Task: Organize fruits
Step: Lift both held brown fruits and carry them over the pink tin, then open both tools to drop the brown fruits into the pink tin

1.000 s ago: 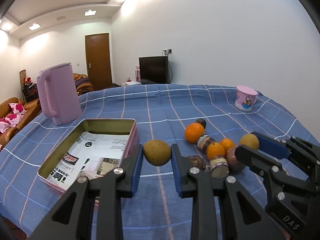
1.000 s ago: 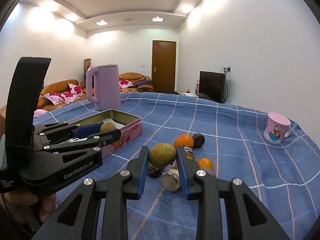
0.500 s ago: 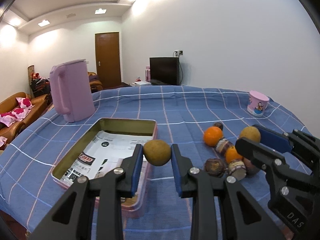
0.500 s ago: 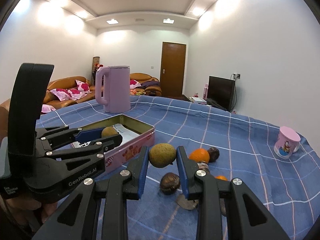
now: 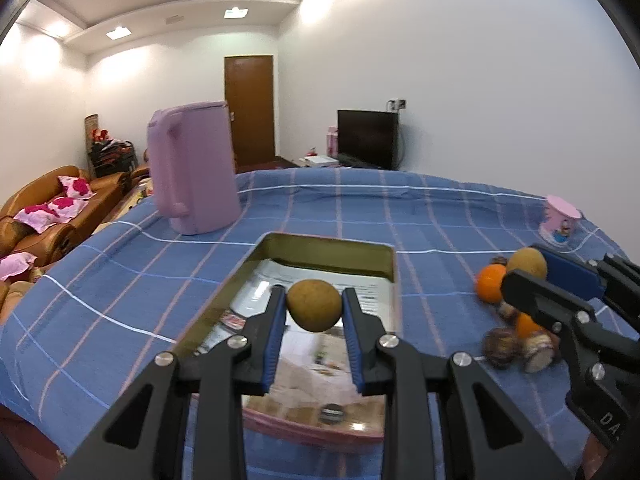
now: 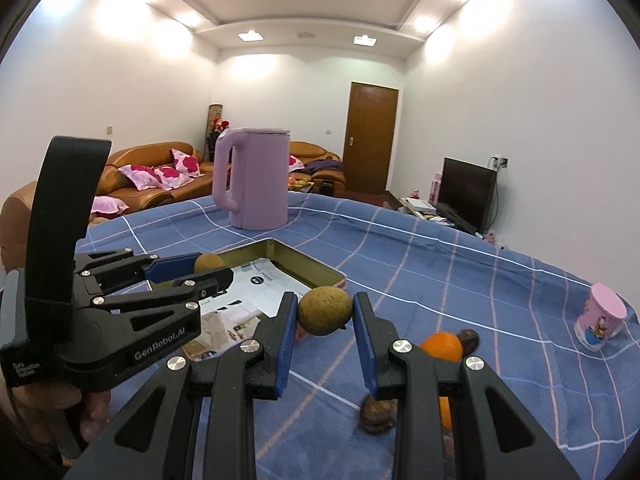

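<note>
My left gripper point(image 5: 314, 306) is shut on a round brown-yellow fruit point(image 5: 314, 305) and holds it above the open pink tin point(image 5: 390, 258), which is lined with printed paper. My right gripper point(image 6: 325, 312) is shut on a greenish-brown fruit point(image 6: 325, 310) just right of the tin's near corner point(image 6: 340, 278). The right gripper also shows at the right of the left wrist view point(image 5: 532, 270); the left one shows at the left of the right wrist view point(image 6: 208, 266). An orange point(image 5: 490, 282), a dark round fruit point(image 5: 500, 346) and other small fruits lie on the blue checked cloth.
A tall pink kettle point(image 5: 192, 168) stands behind the tin. A pink printed cup point(image 5: 560, 220) sits at the far right of the table. The table's left edge drops off toward brown sofas point(image 5: 48, 216). A television point(image 5: 368, 138) stands by the far wall.
Both grippers have moved left with their fruits. The left one now hangs over the tin's inside; the right one has left the fruit pile and reached the tin's corner.
</note>
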Tool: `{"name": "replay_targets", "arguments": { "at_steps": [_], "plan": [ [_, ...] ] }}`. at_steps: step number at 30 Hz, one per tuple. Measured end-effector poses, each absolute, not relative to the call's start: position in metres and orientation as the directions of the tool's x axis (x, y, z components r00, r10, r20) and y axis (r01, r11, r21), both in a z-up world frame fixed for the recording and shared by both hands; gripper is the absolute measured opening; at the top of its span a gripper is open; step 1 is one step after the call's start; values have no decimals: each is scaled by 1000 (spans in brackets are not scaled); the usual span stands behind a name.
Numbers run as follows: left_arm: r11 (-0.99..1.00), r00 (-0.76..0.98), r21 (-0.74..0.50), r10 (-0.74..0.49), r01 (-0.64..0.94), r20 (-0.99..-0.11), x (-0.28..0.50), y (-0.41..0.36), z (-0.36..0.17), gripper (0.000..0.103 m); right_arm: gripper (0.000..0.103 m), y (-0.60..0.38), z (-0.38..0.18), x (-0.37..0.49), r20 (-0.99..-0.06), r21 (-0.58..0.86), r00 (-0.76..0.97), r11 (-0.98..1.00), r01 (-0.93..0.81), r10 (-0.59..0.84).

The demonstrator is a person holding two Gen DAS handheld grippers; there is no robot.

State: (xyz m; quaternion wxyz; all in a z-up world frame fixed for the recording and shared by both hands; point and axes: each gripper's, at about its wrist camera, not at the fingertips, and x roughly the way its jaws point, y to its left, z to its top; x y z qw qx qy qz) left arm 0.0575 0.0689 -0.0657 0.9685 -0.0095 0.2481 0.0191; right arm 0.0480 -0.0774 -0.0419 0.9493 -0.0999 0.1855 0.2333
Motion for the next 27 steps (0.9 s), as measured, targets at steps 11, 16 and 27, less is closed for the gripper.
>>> {"name": "replay_targets", "arguments": {
  "at_steps": [11, 16, 27],
  "plan": [
    [996, 842, 13, 83, -90, -533, 91, 107, -76, 29, 30, -33, -55, 88, -464, -73, 764, 840, -538, 449],
    [995, 830, 20, 90, -95, -551, 100, 114, -79, 29, 30, -18, -66, 105, -504, -56, 734, 831, -553, 455],
    [995, 806, 50, 100, -87, -583, 112, 110, -90, 29, 30, -9, -79, 117, -554, -34, 699, 827, -561, 452]
  ]
}}
